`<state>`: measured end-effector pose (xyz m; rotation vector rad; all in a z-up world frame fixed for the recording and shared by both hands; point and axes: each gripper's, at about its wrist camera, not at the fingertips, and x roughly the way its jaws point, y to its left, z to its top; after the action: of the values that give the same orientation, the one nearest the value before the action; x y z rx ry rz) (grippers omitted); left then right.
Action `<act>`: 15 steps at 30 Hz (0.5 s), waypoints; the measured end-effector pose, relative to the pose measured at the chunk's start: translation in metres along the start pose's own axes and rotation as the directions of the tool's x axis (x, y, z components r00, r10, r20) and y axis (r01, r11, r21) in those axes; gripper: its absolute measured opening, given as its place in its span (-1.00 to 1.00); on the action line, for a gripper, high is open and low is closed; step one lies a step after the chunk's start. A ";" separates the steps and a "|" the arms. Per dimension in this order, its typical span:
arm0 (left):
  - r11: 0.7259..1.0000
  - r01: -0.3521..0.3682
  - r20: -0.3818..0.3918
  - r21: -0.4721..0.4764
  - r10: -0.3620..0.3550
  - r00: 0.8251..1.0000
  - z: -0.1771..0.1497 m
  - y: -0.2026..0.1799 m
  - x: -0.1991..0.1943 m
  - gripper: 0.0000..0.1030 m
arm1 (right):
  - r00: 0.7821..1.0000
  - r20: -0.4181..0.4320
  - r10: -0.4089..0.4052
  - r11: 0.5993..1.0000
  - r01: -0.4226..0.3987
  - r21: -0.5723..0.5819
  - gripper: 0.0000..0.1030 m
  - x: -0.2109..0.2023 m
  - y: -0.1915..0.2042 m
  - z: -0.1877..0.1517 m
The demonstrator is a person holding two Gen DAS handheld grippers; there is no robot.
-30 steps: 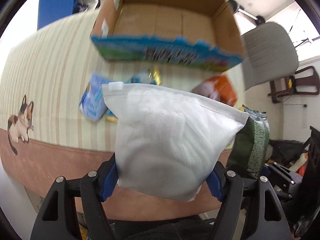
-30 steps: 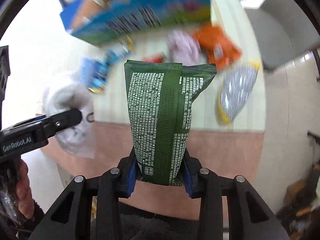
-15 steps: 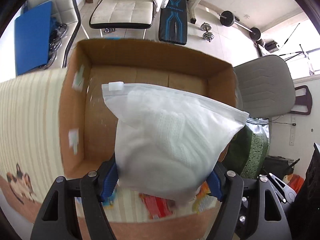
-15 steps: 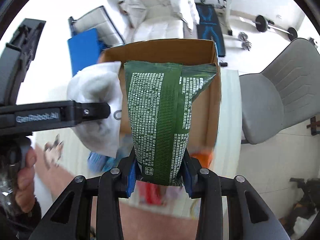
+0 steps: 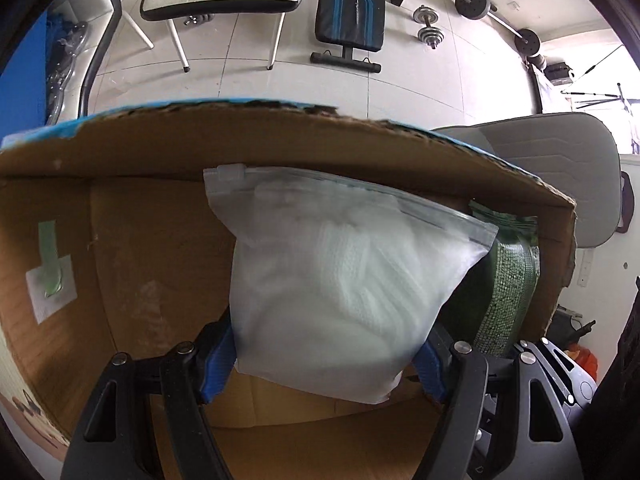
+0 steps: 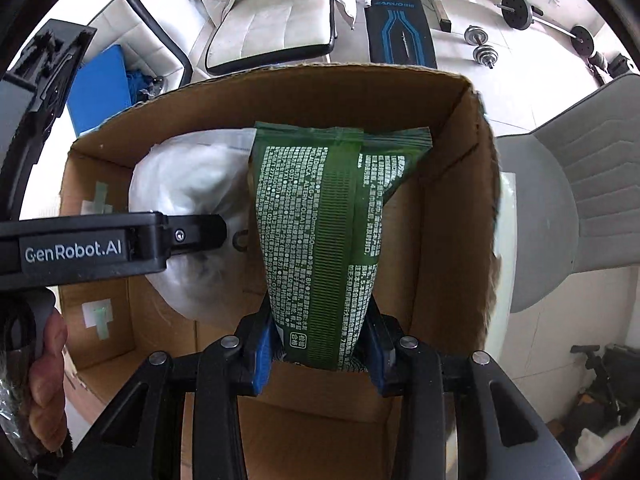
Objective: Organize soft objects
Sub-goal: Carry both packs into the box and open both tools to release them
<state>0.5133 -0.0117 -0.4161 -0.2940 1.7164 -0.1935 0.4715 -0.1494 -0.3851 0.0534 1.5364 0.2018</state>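
My left gripper (image 5: pixel 326 364) is shut on a white zip bag (image 5: pixel 340 284) of soft white material and holds it inside the open cardboard box (image 5: pixel 152 240). My right gripper (image 6: pixel 320 354) is shut on a green packet (image 6: pixel 328 232) with white print and holds it inside the same box (image 6: pixel 444 216), to the right of the white bag (image 6: pixel 188 200). The left gripper's body (image 6: pixel 100 246) shows at the left of the right wrist view. The green packet (image 5: pixel 508 292) shows behind the white bag in the left wrist view.
The box has taped white patches (image 5: pixel 50 292) on its left wall. A grey chair (image 6: pixel 580 200) stands right of the box. Beyond it are a white chair (image 6: pixel 272 20), a black-and-blue bench (image 6: pixel 400 28), dumbbells (image 6: pixel 480 48) and a blue panel (image 6: pixel 100 88).
Both grippers have moved forward from above the striped table and its loose packets, over the box rim, and now hold the white bag and green packet inside the box.
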 end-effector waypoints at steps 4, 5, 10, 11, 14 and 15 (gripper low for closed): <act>0.999 -0.031 -0.068 0.035 0.033 0.997 0.008 0.001 0.013 0.49 | 1.000 -0.020 -0.022 1.000 0.022 0.004 -0.19 0.013 -0.002 0.009; 0.999 -0.030 -0.093 0.034 0.033 0.995 0.007 0.001 0.016 0.51 | 0.999 -0.028 -0.024 1.000 0.024 0.009 -0.18 0.014 0.001 0.012; 0.992 -0.079 -0.051 0.099 0.085 0.995 -0.008 -0.008 0.002 0.67 | 0.999 -0.045 -0.015 1.000 0.015 -0.001 0.38 0.015 0.016 0.013; 0.990 -0.087 -0.040 0.110 0.092 0.995 -0.011 -0.009 -0.003 0.84 | 0.998 -0.044 -0.049 0.999 0.049 -0.013 0.45 0.012 0.021 0.010; 0.988 -0.100 0.022 0.115 0.098 0.995 -0.024 -0.011 -0.026 0.94 | 0.997 -0.033 -0.076 0.997 0.076 -0.027 0.85 0.005 0.028 0.002; 0.987 -0.115 0.049 0.116 0.110 0.993 -0.028 -0.011 -0.035 0.94 | 0.996 -0.032 -0.080 0.997 0.080 -0.016 0.85 0.002 0.028 -0.001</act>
<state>0.4915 -0.0124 -0.3754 -0.1124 1.6666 -0.2035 0.4675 -0.1214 -0.3822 -0.0228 1.5660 0.1506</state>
